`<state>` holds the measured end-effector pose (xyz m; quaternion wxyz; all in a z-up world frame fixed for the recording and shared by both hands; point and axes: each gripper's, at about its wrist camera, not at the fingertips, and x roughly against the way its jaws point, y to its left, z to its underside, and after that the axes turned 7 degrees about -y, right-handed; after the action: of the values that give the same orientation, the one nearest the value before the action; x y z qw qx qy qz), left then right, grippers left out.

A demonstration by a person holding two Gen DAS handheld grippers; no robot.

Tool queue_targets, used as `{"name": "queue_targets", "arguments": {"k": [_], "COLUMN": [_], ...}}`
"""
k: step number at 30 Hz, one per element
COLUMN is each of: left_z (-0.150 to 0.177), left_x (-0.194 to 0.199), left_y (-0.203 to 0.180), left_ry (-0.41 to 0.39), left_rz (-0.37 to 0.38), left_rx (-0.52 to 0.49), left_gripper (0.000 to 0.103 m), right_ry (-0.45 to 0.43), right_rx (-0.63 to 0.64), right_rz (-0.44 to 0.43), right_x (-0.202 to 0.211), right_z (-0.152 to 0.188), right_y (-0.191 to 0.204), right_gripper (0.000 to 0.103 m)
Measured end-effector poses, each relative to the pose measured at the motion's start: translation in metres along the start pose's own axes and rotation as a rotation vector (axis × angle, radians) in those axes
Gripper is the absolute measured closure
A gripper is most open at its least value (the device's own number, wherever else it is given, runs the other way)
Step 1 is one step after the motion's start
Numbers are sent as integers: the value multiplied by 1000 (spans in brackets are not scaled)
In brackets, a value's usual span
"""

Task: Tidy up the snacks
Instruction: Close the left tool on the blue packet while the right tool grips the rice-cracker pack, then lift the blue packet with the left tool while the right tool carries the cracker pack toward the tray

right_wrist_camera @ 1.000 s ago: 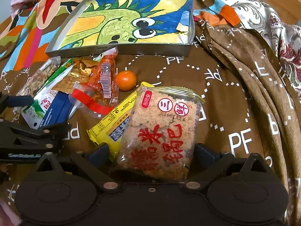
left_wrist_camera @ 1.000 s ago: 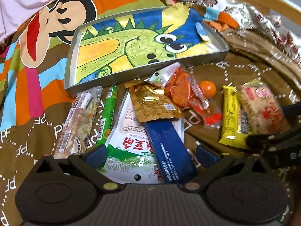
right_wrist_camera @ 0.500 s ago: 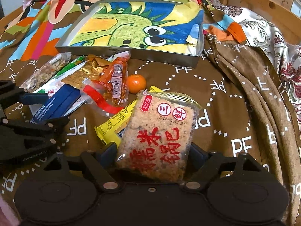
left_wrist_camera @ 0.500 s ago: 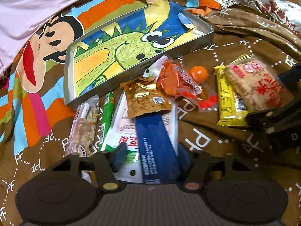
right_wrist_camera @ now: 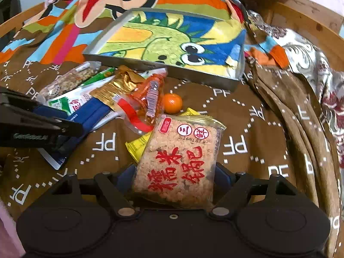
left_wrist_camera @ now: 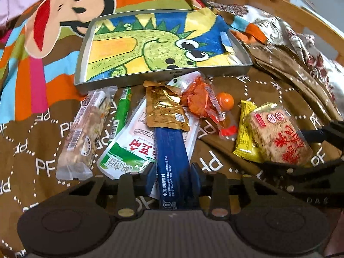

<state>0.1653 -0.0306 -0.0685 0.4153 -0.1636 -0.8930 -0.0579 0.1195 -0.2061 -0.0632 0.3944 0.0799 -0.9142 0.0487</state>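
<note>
1. The tray (left_wrist_camera: 159, 76), with its green dinosaur picture, is the landmark: it lies on the brown patterned bedspread (left_wrist_camera: 253, 90) with nothing in it yet, so by my reading the sorting has barely begun. Every snack sits on the near side of it.

2. Biggest change: the left gripper (left_wrist_camera: 173, 179) has gone from wide open a second ago to clamped on the blue packet (left_wrist_camera: 172, 150). Its pads (left_wrist_camera: 148, 180) press both long edges at the packet's near end. The far end tucks under the gold pouch (left_wrist_camera: 165, 109), which lies just in front of the tray's near wall.

3. The right gripper (right_wrist_camera: 175, 179) has narrowed too and now squeezes the rice cracker pack (right_wrist_camera: 178, 159). That pack lies in front of the tray's right end, on top of the yellow bar (right_wrist_camera: 137, 146).

4. Everything else stays put: the orange-red packet (left_wrist_camera: 200, 101) and small orange (left_wrist_camera: 225, 100) touch each other near the tray's front wall, the green-and-white pouch (left_wrist_camera: 131, 148) lies under the blue packet, and the green stick (left_wrist_camera: 121, 114) and nut bar (left_wrist_camera: 86, 133) lie off the tray's near left corner.

5. Meaning: both grips look set, so a lift toward the tray seems likely. I'd watch the gold pouch, which could get dragged along.
</note>
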Motion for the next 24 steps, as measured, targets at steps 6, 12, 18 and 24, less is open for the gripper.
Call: {"name": "queue_targets", "arguments": {"k": [6, 12, 18, 24], "left_z": [-6, -4, 2, 4], "left_x": [-11, -18, -21, -15], "left_y": [3, -15, -28, -28], "left_ry": [-2, -4, 8, 8], "left_rz": [-25, -24, -83, -81], "left_rx": [24, -86, -204, -206], "left_gripper": [60, 30, 41, 61], "right_ry": [-19, -3, 13, 8], "right_rx": [60, 61, 58, 75], "right_rz": [4, 9, 3, -3], "right_x": [-8, -14, -16, -14], "right_z": [-2, -3, -3, -2], "right_y": [9, 10, 10, 13], "right_gripper": [24, 22, 20, 24]}}
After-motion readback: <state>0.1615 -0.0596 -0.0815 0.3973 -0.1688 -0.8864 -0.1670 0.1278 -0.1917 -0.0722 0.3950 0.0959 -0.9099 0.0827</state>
